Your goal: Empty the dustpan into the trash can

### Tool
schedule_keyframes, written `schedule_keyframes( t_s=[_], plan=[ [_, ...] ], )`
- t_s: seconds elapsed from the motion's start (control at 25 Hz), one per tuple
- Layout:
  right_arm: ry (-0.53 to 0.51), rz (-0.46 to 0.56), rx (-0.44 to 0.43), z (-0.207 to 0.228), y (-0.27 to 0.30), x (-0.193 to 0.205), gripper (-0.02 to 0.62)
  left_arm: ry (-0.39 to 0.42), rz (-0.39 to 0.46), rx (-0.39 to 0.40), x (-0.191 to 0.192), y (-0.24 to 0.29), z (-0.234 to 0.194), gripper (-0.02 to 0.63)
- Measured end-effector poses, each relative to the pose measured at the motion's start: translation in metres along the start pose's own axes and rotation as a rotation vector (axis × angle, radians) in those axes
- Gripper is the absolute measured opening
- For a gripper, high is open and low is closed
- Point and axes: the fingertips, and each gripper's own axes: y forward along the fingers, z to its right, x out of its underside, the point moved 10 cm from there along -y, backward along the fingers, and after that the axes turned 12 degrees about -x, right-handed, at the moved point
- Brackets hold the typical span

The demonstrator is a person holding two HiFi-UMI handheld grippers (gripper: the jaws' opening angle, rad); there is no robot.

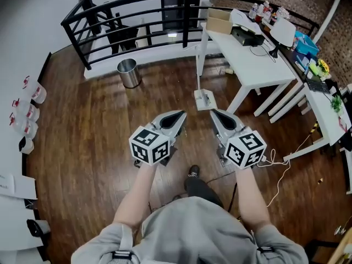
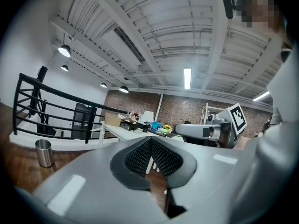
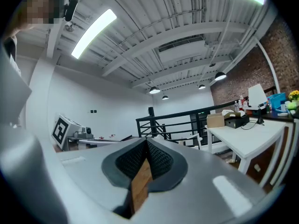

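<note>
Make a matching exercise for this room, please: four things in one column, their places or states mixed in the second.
1 trash can
2 cardboard box
3 dustpan
4 right gripper

A on the white table
B jaws shut, nothing held
C on the floor by the black railing
D on the floor near the table's leg

Pairs: 1-C, 2-A, 3-D, 4-B

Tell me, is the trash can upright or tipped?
Upright: the trash can stands on its base on the floor, open rim up.

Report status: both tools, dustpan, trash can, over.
Left tool shut, empty; right tool shut, empty. Dustpan standing on floor ahead, not held. Trash can farther left. No obstacle seen.
</note>
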Motion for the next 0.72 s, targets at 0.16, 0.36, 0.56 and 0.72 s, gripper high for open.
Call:
schedule_keyframes(
  t_s=[0.16, 0.36, 0.56, 0.72],
  plan=[
    [-0.031, -0.010, -0.017, 0.049, 0.038, -0.002, 0.000, 0.000, -0.004, -0.028, -0.005, 0.043, -0.031, 0.000],
    [-0.073, -0.023, -0.021, 0.121, 0.086, -0.021, 0.000, -0.005, -0.017, -0.071, -0.023, 0.107, -0.070, 0.000],
    [-0.105, -0.038, -0.045, 0.187, 0.130, -0.039, 0.000, -0.010, -0.010, -0.099, -0.041, 0.167, -0.101, 0.000],
    [-0.115, -0.055, -0.065, 0.224, 0.162, -0.048, 0.000, -0.002, -0.020, -0.098, -0.052, 0.205, -0.125, 0.000]
  ],
)
